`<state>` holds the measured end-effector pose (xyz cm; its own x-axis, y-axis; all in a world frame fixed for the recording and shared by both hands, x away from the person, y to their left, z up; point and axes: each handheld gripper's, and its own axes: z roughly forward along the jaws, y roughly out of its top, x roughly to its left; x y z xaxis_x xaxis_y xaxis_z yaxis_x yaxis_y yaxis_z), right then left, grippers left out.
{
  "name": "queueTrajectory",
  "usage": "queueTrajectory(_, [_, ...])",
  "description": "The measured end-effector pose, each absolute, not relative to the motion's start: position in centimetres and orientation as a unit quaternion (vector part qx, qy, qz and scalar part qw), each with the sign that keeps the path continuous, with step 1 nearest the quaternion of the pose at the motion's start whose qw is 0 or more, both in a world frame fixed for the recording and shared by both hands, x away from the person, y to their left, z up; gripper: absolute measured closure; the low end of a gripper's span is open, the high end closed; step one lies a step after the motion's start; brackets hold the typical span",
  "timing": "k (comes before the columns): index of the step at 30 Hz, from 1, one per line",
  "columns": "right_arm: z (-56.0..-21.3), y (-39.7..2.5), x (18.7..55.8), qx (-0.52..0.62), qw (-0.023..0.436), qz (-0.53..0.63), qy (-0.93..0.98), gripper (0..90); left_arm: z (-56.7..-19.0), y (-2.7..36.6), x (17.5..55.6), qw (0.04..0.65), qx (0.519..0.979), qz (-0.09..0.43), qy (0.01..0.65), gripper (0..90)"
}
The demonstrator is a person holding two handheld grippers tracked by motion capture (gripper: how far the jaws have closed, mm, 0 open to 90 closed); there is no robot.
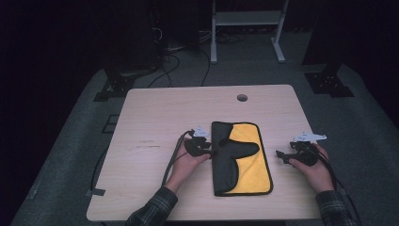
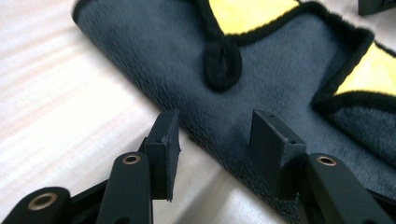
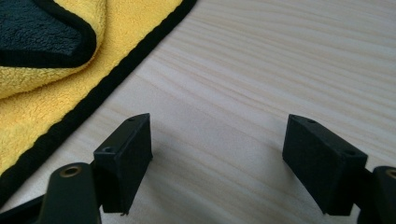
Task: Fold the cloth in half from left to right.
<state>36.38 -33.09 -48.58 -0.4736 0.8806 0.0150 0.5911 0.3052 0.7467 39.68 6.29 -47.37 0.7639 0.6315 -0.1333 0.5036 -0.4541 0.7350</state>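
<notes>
A yellow cloth with a dark grey reverse and black edging (image 1: pixel 247 162) lies near the middle of the wooden table (image 1: pixel 155 117), toward the near edge. Its left portion is folded over, so the grey side faces up along the left and a grey flap reaches rightward across the yellow. The left gripper (image 1: pixel 207 149) sits at the cloth's left folded edge, about halfway along it. In the left gripper view its jaws stand parted, one pad (image 2: pixel 164 149) over bare table just beside the fold and the other over the grey pile; whether either pad touches the fabric cannot be told. A small black loop (image 2: pixel 222 63) lies on the grey surface beyond the jaws. The far corners of the cloth are cut off in that view. The right gripper (image 1: pixel 281 155) rests on the table just off the cloth's right edge, apart from it. Its jaws are wide apart with nothing between them, over bare wood in the right gripper view, where the black-edged yellow border runs off the frame at the left. The high view is dim, so jaw detail there is hard to make out. Both hands hide the gripper bodies in part, and the person's plaid sleeves (image 1: pixel 153 209) are cut by the bottom edge.
</notes>
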Motion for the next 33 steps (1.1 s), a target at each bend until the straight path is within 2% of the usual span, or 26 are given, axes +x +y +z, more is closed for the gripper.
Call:
queueTrajectory(7, [-48.6, -33.1, 36.4, 0.471, 0.204, 0.355, 0.782, 22.9, -47.6, 5.5, 38.9, 0.389, 0.853, 0.117, 0.327, 57.1])
queueTrajectory(11, [-48.6, -33.1, 36.4, 0.471, 0.205, 0.355, 0.782, 22.9, -47.6, 5.2, 38.5, 0.394, 0.851, 0.105, 0.331, 74.9])
queueTrajectory(15, [-48.6, -33.1, 36.4, 0.471, 0.205, 0.354, 0.781, 22.9, -47.8, 5.1, 38.3, 0.401, 0.848, 0.102, 0.33, 84.9])
queueTrajectory(23, [-48.6, -33.1, 36.4, 0.471, 0.204, 0.355, 0.781, 22.9, -47.6, 6.9, 37.9, 0.405, 0.846, 0.064, 0.342, 86.0])
queueTrajectory(33, [-48.6, -33.1, 36.3, 0.471, 0.204, 0.355, 0.781, 22.9, -47.4, 9.9, 37.1, 0.397, 0.847, 0.063, 0.348, 86.0])
